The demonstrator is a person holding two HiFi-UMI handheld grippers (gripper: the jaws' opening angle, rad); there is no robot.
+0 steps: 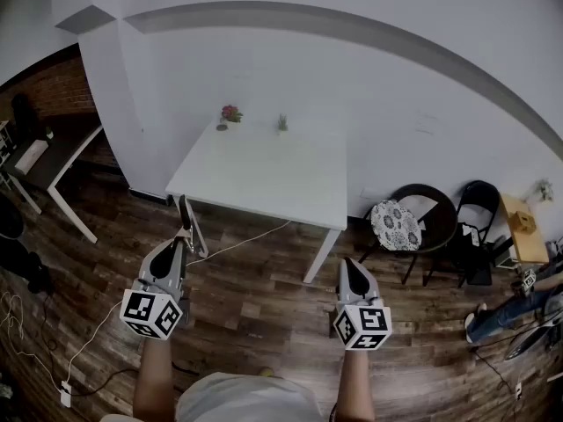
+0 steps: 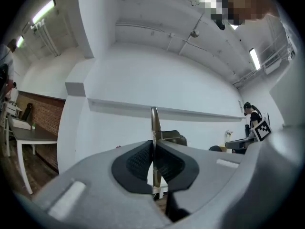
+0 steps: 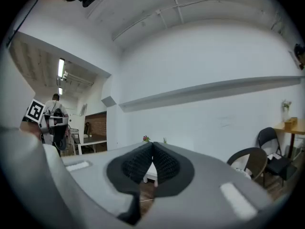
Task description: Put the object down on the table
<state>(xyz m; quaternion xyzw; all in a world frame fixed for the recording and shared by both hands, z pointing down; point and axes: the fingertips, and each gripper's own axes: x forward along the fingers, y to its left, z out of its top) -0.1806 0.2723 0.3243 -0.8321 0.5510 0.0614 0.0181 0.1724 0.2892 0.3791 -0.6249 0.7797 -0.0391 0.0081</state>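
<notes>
Our left gripper (image 2: 153, 160) has its fingers clamped on a thin metal utensil (image 2: 155, 120) that stands upright over the wooden floor (image 1: 255, 297), short of the white surface (image 1: 264, 178). The fingers of our right gripper (image 3: 152, 165) are pressed together with nothing between them.

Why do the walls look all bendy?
Head view: the wide lens bows the ledge and darkens the corners. Left gripper view: lights glare; the left tool and its utensil loom large. Right gripper view: the ledge curves too.
</notes>
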